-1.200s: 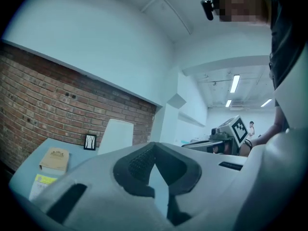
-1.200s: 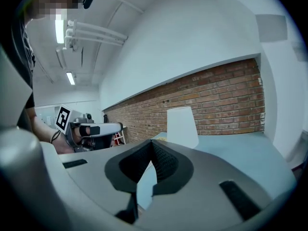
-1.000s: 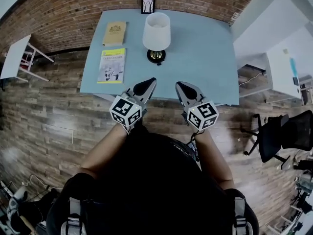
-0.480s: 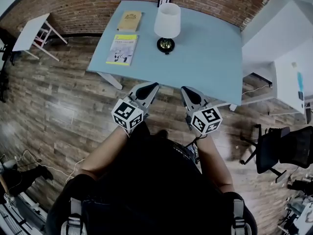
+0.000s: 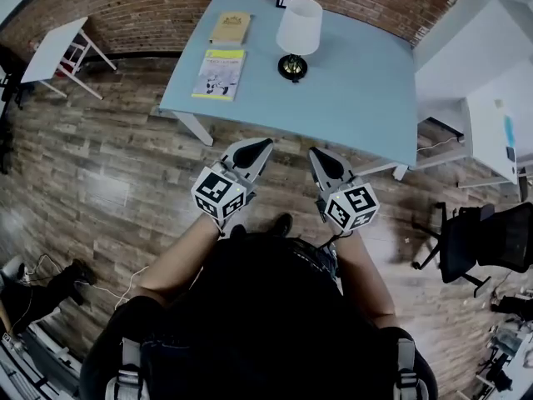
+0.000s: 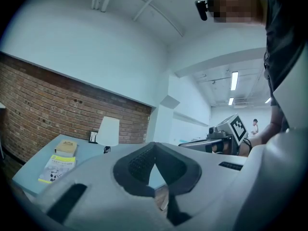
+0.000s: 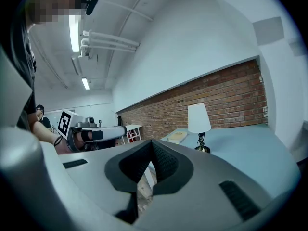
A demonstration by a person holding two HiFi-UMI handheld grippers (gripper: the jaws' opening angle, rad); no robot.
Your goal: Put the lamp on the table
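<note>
Lamp (image 5: 297, 36) stands upright on the bench (image 5: 358, 98), far side, near the brick wall. Your left gripper (image 5: 256, 146) and right gripper (image 5: 320, 158) are both clenched on nothing, well apart from it. Expect a light, crushable shade and a heavier base, so take hold of the slim stem.

Both forearms reach forward from the torso, side by side. In the head view the left gripper (image 5: 255, 148) points toward 1 o'clock and the right gripper (image 5: 319, 157) toward 11 o'clock, with their tips near each other but apart. Both pairs of jaws are closed, pad against pad.
</note>
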